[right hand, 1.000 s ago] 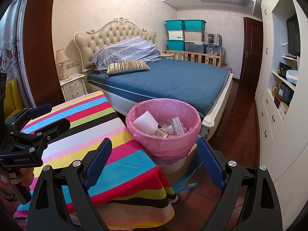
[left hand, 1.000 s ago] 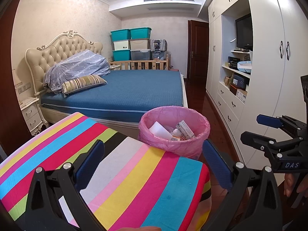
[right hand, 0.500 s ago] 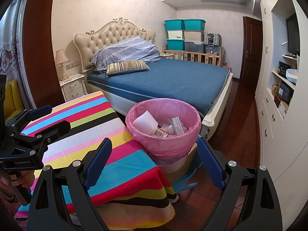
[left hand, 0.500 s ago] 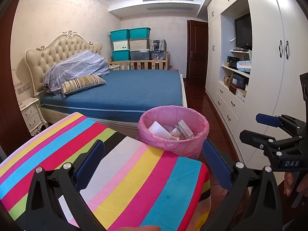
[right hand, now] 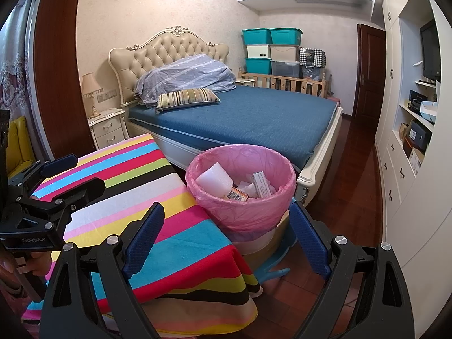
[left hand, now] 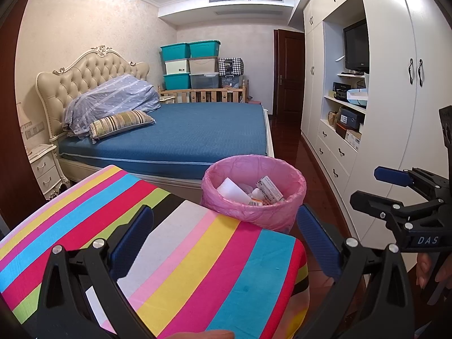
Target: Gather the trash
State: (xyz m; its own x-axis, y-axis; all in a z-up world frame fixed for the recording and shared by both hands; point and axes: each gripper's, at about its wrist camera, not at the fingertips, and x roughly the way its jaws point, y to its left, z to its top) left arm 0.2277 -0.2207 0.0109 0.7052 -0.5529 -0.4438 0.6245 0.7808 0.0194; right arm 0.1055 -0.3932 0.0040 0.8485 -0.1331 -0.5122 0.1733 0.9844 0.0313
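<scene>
Beside the striped multicoloured tablecloth [right hand: 147, 197], the pink-lined round waste bin [right hand: 243, 212] holds a white foam block [right hand: 213, 179], a barcoded carton and a printed box, its text illegible. Both claws gape empty: left gripper [left hand: 224, 238] marked "GenRobot.AI", right gripper [right hand: 226, 230] marked "DAS". Bin's base is hidden.

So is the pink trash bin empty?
No, the pink trash bin already holds a white foam piece and small boxes.
</scene>
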